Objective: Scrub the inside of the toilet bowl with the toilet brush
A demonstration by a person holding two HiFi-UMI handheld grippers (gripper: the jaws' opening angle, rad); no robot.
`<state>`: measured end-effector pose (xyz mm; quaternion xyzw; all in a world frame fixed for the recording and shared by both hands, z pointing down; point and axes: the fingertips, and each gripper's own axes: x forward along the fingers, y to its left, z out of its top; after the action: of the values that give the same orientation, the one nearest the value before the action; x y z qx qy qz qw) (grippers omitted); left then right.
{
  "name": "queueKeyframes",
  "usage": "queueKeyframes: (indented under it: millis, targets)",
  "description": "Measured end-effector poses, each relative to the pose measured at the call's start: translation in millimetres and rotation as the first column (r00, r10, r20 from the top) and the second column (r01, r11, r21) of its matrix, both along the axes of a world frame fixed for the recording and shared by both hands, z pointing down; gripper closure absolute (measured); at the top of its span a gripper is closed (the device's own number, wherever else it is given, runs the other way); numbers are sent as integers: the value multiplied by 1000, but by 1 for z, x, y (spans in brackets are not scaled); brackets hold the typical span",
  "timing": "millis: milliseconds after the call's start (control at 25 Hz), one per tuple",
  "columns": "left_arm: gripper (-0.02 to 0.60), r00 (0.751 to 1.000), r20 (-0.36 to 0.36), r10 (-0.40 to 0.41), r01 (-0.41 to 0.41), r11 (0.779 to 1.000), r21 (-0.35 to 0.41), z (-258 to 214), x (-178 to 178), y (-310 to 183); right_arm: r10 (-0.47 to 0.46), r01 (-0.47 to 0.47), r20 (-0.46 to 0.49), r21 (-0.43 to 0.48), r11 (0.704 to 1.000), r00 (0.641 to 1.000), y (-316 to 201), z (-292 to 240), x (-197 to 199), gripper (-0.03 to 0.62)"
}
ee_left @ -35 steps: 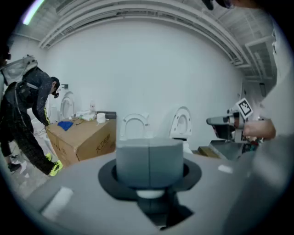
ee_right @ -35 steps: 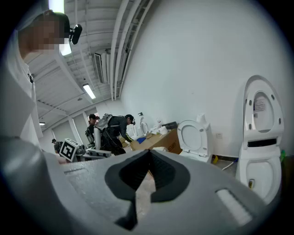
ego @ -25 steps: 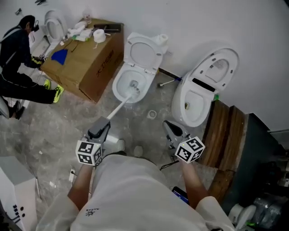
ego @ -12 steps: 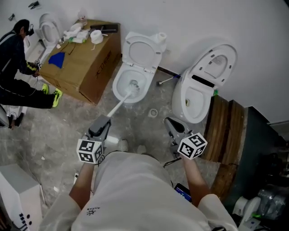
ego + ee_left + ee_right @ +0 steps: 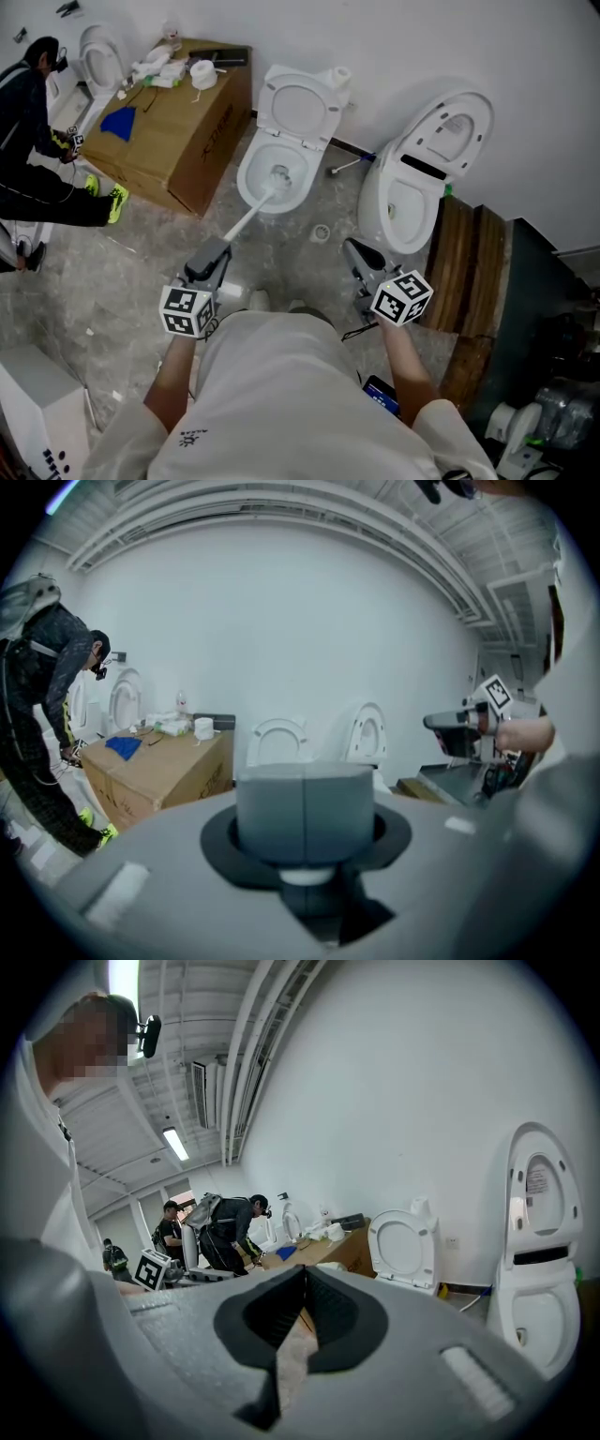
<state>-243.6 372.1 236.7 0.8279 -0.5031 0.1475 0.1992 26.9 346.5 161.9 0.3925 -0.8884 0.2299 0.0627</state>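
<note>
The left gripper (image 5: 214, 255) is clamped on the handle of the toilet brush (image 5: 246, 222). The right gripper (image 5: 357, 253) hangs well apart from it, jaws together on nothing. Farther off, the brush head sits inside the toilet bowl (image 5: 242, 180), seemingly near the drain.

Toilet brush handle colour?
The toilet brush handle is white; the head view shows it best.

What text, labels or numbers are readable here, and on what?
Nothing reads clearly enough to quote.
Cardboard box: red print on its side, too small to read.
Label inside the right toilet's lid: blurred.
Shirt: small dark print, illegible.
Left cube and right cube: square patterns only, no words.
Toilet brush: no print seen.
</note>
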Motion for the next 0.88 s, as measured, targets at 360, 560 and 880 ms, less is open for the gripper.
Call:
queueKeyframes:
  millis: [360,560,880]
  targets:
    - [433,1000,-1,8,-8,1000,16,1,-29,-3,-6,7,-39,19,1000,999,-3,-4,-24,592]
    - [433,1000,-4,4,-4,1000,7,5,-37,-5,-7,7,-49,12,1000,999,-2,-3,-30,592]
    - [433,1000,-16,-2,3,1000,6,4,-30,-15,-4,3,-43,-11,1000,999,-14,8,-24,592]
